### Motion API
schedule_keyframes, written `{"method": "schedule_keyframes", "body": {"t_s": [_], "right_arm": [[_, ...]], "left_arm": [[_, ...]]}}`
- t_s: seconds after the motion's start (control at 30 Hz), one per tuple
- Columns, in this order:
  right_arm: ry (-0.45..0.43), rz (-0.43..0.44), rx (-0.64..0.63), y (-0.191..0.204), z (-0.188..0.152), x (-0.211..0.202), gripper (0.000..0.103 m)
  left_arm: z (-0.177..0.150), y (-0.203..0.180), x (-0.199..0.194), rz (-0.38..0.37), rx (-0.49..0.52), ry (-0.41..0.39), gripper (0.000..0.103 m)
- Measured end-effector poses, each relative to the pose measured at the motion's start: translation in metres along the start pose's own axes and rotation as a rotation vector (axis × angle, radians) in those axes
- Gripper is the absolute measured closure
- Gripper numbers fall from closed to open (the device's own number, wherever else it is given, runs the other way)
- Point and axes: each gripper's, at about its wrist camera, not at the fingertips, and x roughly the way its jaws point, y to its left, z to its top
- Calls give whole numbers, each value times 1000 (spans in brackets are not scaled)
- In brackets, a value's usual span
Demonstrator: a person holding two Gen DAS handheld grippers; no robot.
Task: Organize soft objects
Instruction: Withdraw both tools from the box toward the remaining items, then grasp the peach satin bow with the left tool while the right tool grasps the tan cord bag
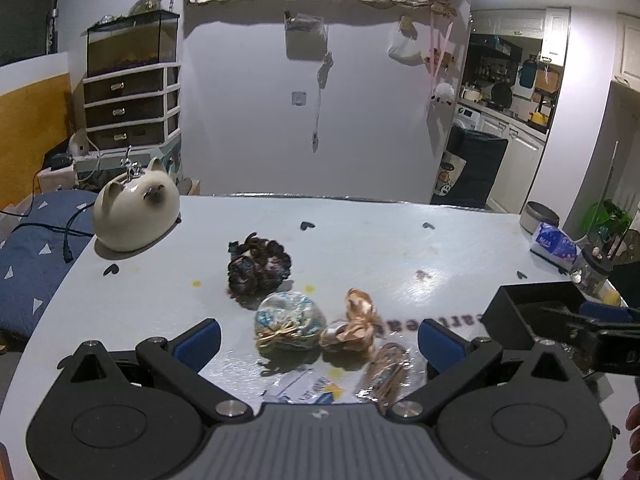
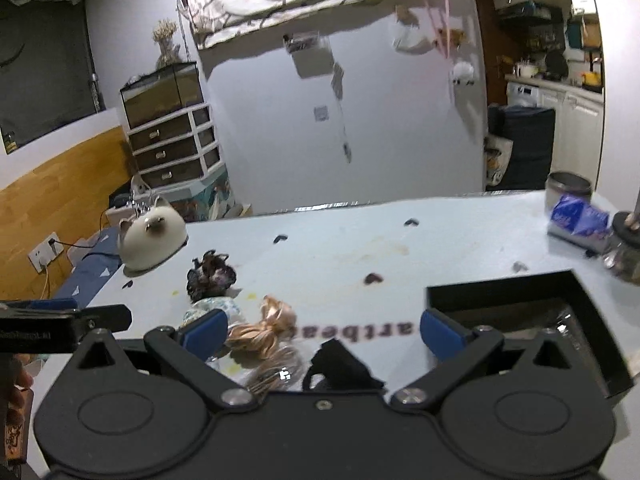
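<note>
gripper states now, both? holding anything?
Left gripper: open, holding nothing, above the scrunchies.
Right gripper: open, holding nothing.

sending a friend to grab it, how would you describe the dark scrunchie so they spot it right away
On the pale blue table, find the cream cat-shaped ceramic at the far left. The dark scrunchie lies just right of it, farthest back in the cluster; it alone is black and ruffled, unlike the blue floral scrunchie and peach satin scrunchie.

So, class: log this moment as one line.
left gripper: open, empty | right gripper: open, empty | scrunchies: on table | black box: right of them
</note>
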Motion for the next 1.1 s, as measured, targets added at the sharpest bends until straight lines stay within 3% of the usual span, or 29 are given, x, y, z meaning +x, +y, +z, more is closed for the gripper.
{"method": "schedule_keyframes", "body": {"t_s": [0.13, 0.3, 0.57, 0.63, 0.73, 0.87, 0.97, 1.1], "right_arm": [[103, -22, 1, 14, 2, 30, 0], [233, 30, -6, 31, -2, 67, 2], [437, 83, 53, 46, -18, 131, 31], [473, 89, 65, 49, -22, 143, 44], [502, 62, 53, 53, -29, 158, 49], [499, -20, -56, 60, -39, 165, 52], [495, -30, -125, 60, -45, 162, 55], [499, -61, -135, 47, -50, 155, 56]], "left_arm": [[1, 14, 10, -9, 0, 11, 0], [3, 27, 24, -23, 7, 21, 0], [3, 50, 38, -20, -3, 54, 0], [2, 56, 40, -19, -7, 62, 0], [1, 61, 43, -27, -5, 77, 0], [1, 63, 51, -50, 8, 94, 0], [4, 58, 60, -67, 35, 106, 0], [14, 45, 74, -139, 93, 100, 4]]}}
